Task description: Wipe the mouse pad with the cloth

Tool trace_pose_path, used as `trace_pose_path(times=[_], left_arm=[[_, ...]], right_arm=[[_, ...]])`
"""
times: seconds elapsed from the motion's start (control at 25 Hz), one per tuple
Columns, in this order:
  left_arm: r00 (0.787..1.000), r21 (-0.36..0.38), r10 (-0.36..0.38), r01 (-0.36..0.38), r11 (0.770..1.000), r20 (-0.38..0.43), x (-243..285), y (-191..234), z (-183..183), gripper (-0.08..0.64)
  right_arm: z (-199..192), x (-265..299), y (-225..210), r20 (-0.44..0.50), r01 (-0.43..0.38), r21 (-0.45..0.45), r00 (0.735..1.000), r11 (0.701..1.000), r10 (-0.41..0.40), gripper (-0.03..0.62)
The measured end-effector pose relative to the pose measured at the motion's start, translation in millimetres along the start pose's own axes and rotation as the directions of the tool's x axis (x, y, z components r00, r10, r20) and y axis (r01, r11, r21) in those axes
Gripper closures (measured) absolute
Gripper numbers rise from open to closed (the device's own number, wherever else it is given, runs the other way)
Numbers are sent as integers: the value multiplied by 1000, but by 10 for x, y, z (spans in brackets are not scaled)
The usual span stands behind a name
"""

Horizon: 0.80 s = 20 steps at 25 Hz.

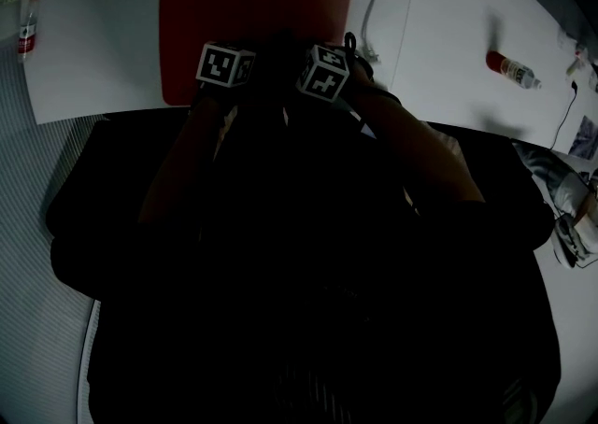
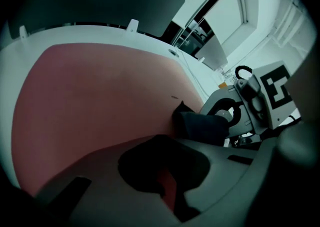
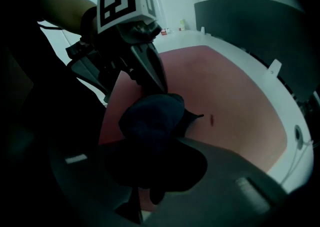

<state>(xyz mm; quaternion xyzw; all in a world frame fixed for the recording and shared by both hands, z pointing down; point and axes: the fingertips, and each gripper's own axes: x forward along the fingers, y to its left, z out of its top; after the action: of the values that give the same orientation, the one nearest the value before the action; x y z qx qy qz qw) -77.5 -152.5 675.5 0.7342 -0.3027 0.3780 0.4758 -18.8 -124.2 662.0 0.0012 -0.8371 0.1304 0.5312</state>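
A red mouse pad (image 1: 257,2) lies on the white table (image 1: 103,49). Both grippers meet over its near edge. My right gripper (image 3: 150,171) is shut on a bunched dark blue cloth (image 3: 152,118), which rests on the pad. In the left gripper view the cloth (image 2: 199,126) sticks out of the right gripper's jaws at the pad's right side. My left gripper (image 3: 161,90) points down just behind the cloth, its fingers (image 3: 145,66) pressed together with nothing seen between them. A small dark mark (image 3: 212,119) shows on the pad beyond the cloth. The head view is very dark.
A red-capped bottle (image 1: 26,28) stands at the table's far left, and another bottle (image 1: 512,69) lies at the right. A thin cable (image 1: 374,2) runs along the pad's right side. A dark panel (image 2: 100,1) rises behind the table.
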Motion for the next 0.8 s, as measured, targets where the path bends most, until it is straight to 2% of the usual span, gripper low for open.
trace_pose_path(times=[0.04,0.12,0.2,0.32,0.4,0.48,0.6,0.72,0.8], left_arm=[[1000,2,3,-3,1000,-9,3,0,-11,552],[1000,-5,-3,3,1000,-21,13,24,-16,552],[999,-20,-32,32,999,-24,20,19,22,552],[997,5,-77,77,997,28,-74,-54,137,552],[983,67,-111,102,992,143,-281,-178,344,552],[954,150,-161,126,981,252,-582,-428,549,552],[896,254,-252,165,953,365,-1029,-897,790,552],[831,301,-313,185,935,460,-1410,-1217,1016,552],[797,330,-324,167,929,510,-1620,-1323,1148,552]], right_arm=[[11,13,42,-4,-32,27,999,999,32,525],[-32,9,14,-2,-89,137,996,987,90,525],[-61,-87,-59,23,-111,228,994,967,108,525],[161,-428,-160,165,-89,287,985,954,43,526],[323,-751,-209,273,-67,354,962,933,-34,526],[447,-1106,-224,370,-51,424,921,904,-122,528],[575,-1605,-197,492,-62,506,840,860,-229,528],[678,-1983,-173,565,-81,554,768,829,-302,528],[747,-2217,-193,596,-90,581,724,809,-348,528]])
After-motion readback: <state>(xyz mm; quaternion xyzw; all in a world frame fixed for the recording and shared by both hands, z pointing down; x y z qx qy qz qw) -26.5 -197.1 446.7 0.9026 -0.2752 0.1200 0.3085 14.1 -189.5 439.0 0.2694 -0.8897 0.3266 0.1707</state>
